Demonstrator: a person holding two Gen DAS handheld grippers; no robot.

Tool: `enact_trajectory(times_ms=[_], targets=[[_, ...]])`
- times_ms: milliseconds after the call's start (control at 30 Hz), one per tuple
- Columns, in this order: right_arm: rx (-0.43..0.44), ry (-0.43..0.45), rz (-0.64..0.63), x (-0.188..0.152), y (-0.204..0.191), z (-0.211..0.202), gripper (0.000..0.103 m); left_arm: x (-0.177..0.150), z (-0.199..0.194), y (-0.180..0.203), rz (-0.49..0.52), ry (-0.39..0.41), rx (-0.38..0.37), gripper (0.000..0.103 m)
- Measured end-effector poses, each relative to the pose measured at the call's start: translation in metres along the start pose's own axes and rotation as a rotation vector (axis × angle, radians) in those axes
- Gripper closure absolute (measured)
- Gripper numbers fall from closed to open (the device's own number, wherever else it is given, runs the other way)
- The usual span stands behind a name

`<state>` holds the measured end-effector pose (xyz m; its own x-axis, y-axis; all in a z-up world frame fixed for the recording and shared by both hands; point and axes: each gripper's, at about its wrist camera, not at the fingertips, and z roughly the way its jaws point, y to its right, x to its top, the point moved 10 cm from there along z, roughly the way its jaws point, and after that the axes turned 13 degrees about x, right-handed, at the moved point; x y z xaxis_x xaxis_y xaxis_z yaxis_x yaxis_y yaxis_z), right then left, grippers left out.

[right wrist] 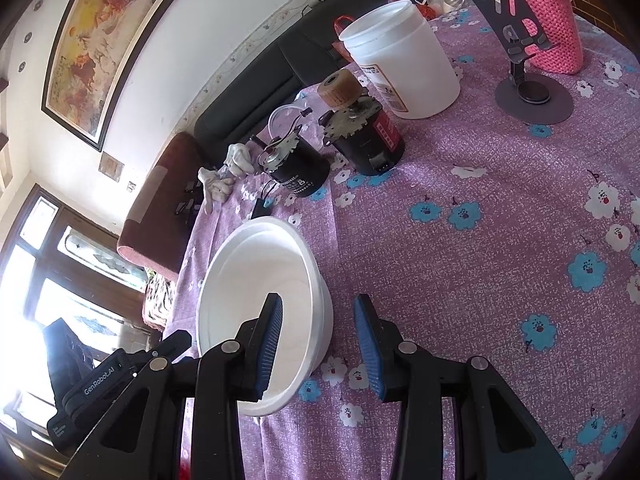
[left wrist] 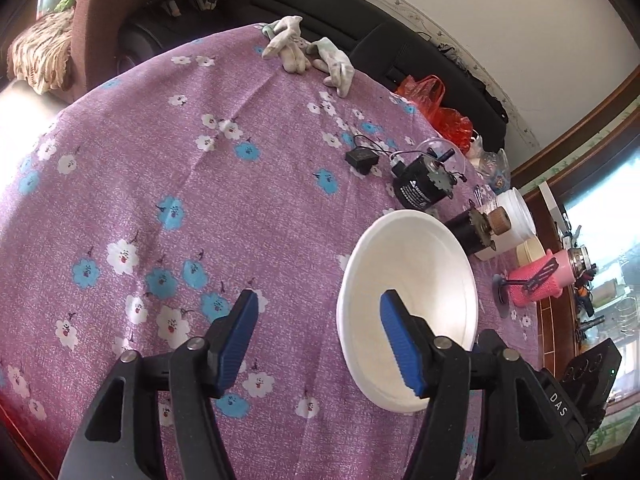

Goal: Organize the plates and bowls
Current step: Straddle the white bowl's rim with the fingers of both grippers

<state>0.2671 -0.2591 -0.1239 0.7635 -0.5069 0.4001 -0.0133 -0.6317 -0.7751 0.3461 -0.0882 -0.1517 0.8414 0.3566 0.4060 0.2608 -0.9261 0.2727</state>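
Note:
A white foam bowl stands on the purple flowered tablecloth. My left gripper is open; its right finger reaches over the bowl's near rim into the bowl, its left finger is outside over the cloth. In the right wrist view the same bowl sits low left. My right gripper is open and straddles the bowl's right wall: the left finger is inside, the right finger outside. Neither gripper pinches the rim.
Behind the bowl stand two black motors, a white plastic jar, a pink knitted bottle and a grey phone stand. White gloves lie at the far edge, with a red bag nearby.

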Motion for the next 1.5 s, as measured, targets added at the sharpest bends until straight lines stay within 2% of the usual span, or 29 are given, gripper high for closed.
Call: enact_trajectory(times_ms=[167,233,267,300,367,467,533,833,933,1367,1433,1500], targets=[[0.003,0.006,-0.001,0.000,-0.001,-0.003,0.062,-0.005,0.006,0.005,-0.023,-0.051,-0.061,0.037],[0.004,0.006,-0.001,0.000,-0.002,-0.003,0.062,-0.006,0.006,0.006,-0.026,-0.050,-0.074,0.037],[0.005,0.006,-0.001,0.000,-0.003,-0.003,0.062,-0.006,0.006,0.007,-0.023,-0.044,-0.075,0.040],[0.005,0.007,-0.001,0.000,-0.003,-0.003,0.062,-0.006,0.004,0.008,-0.022,-0.037,-0.080,0.048],[0.007,0.009,-0.002,0.000,-0.003,-0.003,0.062,-0.006,0.003,0.011,-0.015,-0.038,-0.095,0.058],[0.006,0.008,-0.003,-0.001,-0.004,-0.003,0.062,-0.009,0.007,0.013,-0.019,-0.062,-0.115,0.059],[0.008,0.005,0.000,-0.001,-0.003,-0.003,0.062,-0.009,0.009,0.014,-0.021,-0.071,-0.124,0.065],[0.015,0.003,0.003,-0.002,-0.004,-0.002,0.062,-0.007,0.005,0.015,-0.035,-0.048,-0.139,0.066],[0.019,0.003,0.007,-0.001,-0.004,-0.002,0.062,-0.009,0.005,0.018,-0.026,-0.049,-0.153,0.073],[0.039,0.002,0.023,-0.001,-0.007,-0.004,0.062,-0.009,0.004,0.019,-0.032,-0.044,-0.162,0.073],[0.038,0.002,0.025,-0.001,-0.006,-0.004,0.062,-0.008,0.004,0.019,-0.031,-0.044,-0.163,0.079],[0.036,0.003,0.027,-0.001,-0.006,-0.003,0.062,-0.008,0.004,0.018,-0.034,-0.043,-0.160,0.080]])
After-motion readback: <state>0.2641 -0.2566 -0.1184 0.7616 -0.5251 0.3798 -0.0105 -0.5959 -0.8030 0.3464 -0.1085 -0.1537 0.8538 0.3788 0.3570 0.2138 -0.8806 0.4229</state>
